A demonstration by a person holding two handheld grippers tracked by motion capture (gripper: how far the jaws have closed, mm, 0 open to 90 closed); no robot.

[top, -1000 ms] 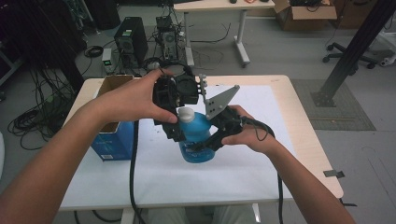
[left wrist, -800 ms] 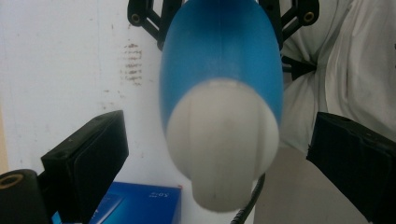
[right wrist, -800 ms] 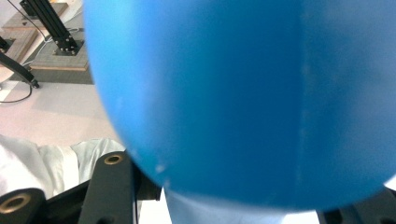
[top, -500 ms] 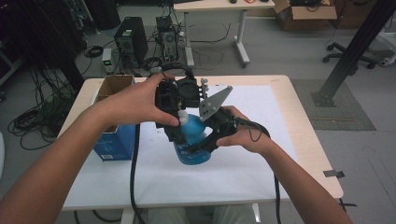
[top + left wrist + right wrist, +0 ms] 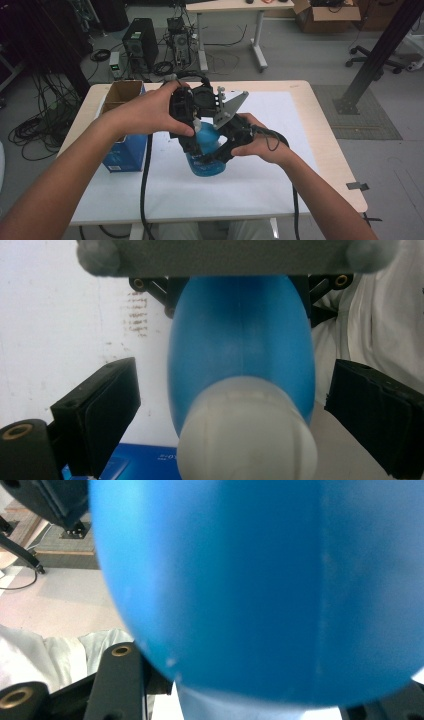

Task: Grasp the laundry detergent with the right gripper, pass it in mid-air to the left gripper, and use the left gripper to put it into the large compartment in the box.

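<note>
Around me: a blue carton [image 5: 125, 150] with an open cardboard box [image 5: 120, 95] on top stands on the left of the surface [image 5: 300, 165], just beside my left forearm; a white sheet [image 5: 260, 165] covers the middle of the surface.
In the way: my left hand [image 5: 155, 107] and my left tongs [image 5: 192, 127] sit over the top of the bottle in the high view, covering its neck; the grey plate of my right tongs crosses the top of the left gripper view.
Left arm: it comes in from the lower left, hand curled over the tongs, which point down along the bottle.
Right arm: it comes in from the lower right, my right hand [image 5: 260, 142] wrapped round my right tongs [image 5: 215, 155], which lie level against the bottle's side.
Left tongs: jaws wide, one each side of the white cap [image 5: 247, 432], clear of it; they have just been closing a little.
Right tongs: clamped on the blue bottle [image 5: 205, 155], pads on its belly.
Bottle: blue, rounded body, narrowing to a white cap; upright at the middle of the surface on the sheet, whether standing or lifted I cannot tell.
</note>
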